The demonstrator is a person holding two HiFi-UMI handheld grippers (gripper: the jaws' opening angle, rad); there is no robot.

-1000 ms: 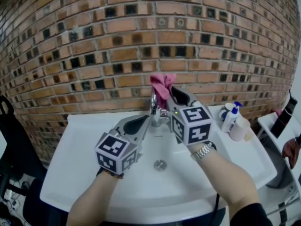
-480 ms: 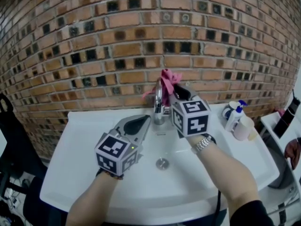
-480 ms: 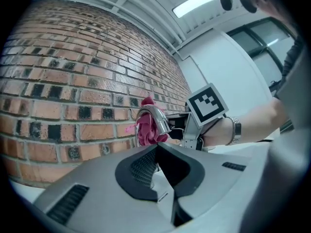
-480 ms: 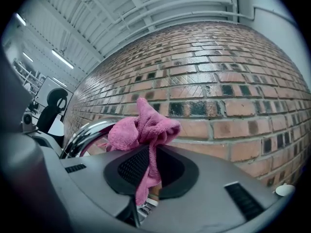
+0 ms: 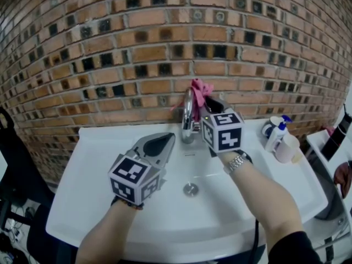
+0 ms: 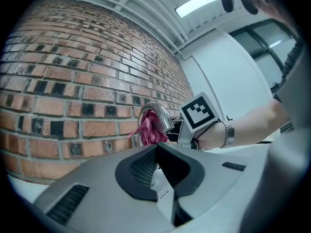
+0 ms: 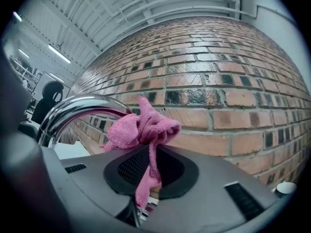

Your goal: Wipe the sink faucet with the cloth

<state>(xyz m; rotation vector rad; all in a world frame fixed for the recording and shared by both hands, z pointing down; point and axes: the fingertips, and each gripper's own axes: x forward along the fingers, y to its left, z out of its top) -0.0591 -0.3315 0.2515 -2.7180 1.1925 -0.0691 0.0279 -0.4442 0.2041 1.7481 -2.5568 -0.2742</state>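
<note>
A chrome faucet [image 5: 188, 117] rises at the back of the white sink [image 5: 110, 164] against the brick wall. My right gripper [image 5: 205, 104] is shut on a pink cloth [image 5: 199, 92], and the bunched cloth presses against the right side of the spout's arch. In the right gripper view the cloth [image 7: 143, 130] hangs down between the jaws, with the faucet [image 7: 73, 110] curving just to its left. My left gripper [image 5: 165, 141] hovers shut and empty over the left of the basin, pointing at the faucet [image 6: 155, 115] and cloth [image 6: 149, 131].
A pump bottle [image 5: 273, 135] and a white cup [image 5: 286, 148] stand on the sink's right rim. The drain [image 5: 190, 189] lies in the middle of the basin. The brick wall [image 5: 137, 54] sits close behind the faucet. A black chair [image 5: 14, 175] stands at the far left.
My right gripper has carried the pink cloth back and down toward the wall, from above the spout to its right side. The left gripper has stayed put.
</note>
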